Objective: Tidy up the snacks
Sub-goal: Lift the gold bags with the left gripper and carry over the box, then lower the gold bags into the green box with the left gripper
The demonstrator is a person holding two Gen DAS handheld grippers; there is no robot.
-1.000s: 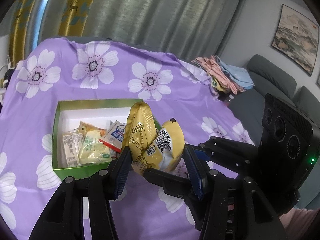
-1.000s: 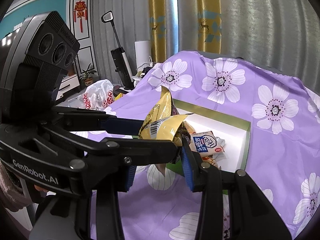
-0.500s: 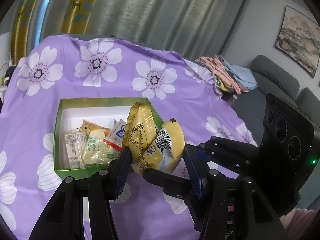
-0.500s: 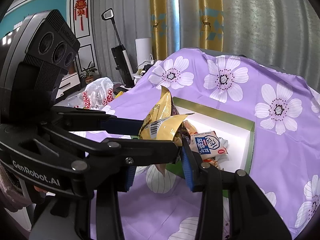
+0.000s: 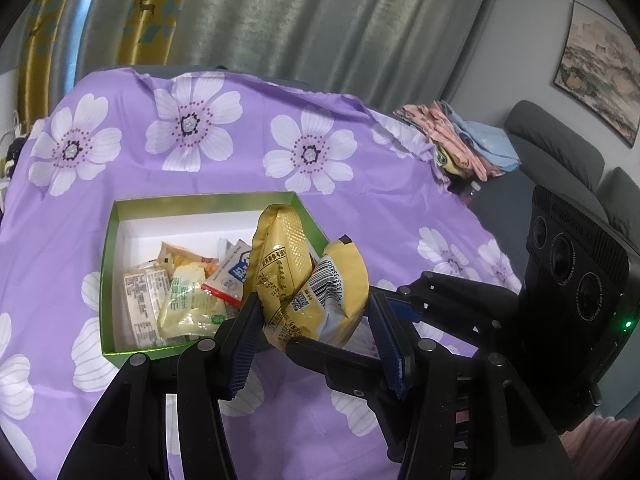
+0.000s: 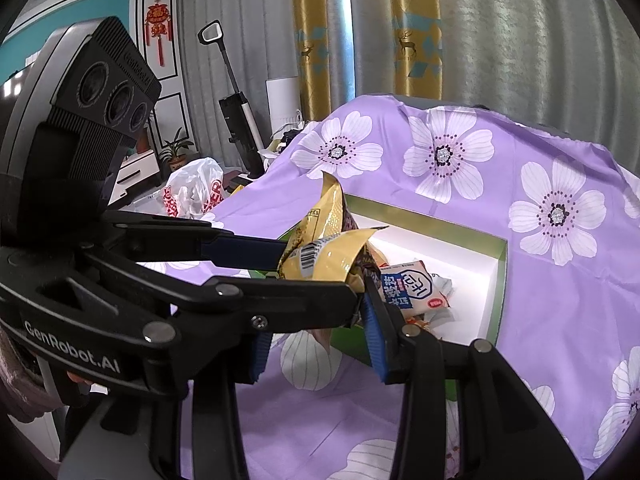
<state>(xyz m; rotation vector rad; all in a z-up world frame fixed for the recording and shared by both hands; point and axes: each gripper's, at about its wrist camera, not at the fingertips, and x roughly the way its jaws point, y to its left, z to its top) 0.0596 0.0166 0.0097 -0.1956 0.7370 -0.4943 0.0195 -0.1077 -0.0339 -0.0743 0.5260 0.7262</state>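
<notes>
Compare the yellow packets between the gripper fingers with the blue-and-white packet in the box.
The yellow packets are held up by the left gripper over the green box's near edge; the blue-and-white packet lies inside it among other snacks. The yellow packets look puffy and stand upright; the blue-and-white packet is flatter and lies tilted. Both are sealed snack wrappers.

Grey curtains (image 5: 304,20), gold drapes (image 6: 316,40), grey sofa (image 5: 560,152), framed painting (image 5: 600,64), upright vacuum (image 6: 236,108).
</notes>
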